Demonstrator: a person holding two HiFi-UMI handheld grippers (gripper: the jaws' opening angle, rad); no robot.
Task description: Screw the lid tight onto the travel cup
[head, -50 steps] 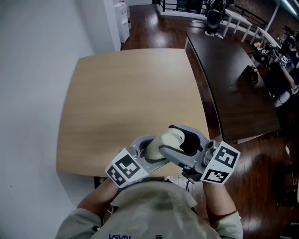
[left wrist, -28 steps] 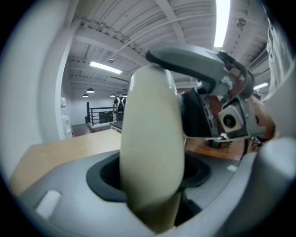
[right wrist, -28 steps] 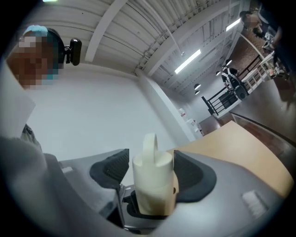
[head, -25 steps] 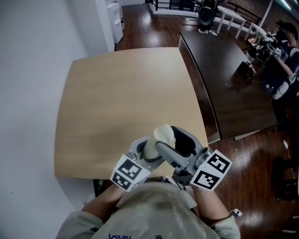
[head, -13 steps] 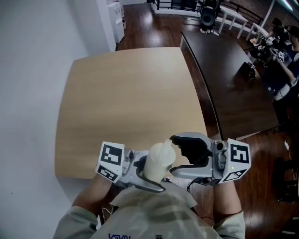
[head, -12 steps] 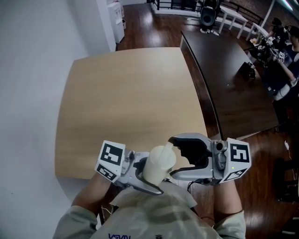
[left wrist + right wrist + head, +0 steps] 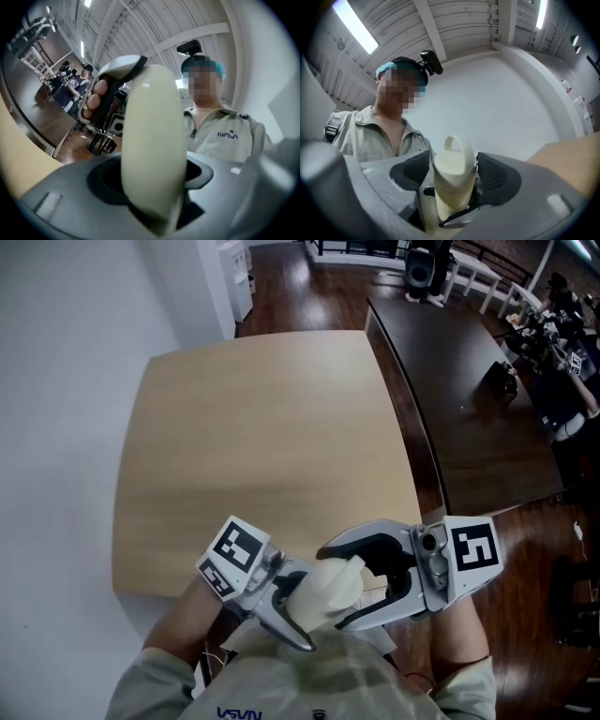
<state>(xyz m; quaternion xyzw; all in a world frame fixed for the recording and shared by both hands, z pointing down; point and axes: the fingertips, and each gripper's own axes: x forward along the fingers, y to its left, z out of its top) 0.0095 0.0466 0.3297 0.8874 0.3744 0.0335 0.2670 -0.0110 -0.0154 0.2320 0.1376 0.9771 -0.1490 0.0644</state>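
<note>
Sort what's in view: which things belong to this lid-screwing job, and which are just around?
Job: travel cup, lid, left gripper holding the cup, right gripper around the lid.
Just around: light wooden table, dark table, people in the background.

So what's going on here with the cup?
A person holds a cream cup up near their chest, clear of the table, with a gripper in each hand. The left gripper is clamped on the cup's body. The right gripper has its jaws on either side of the lid, which sits on the cup, and appears to grip it for twisting.
</note>
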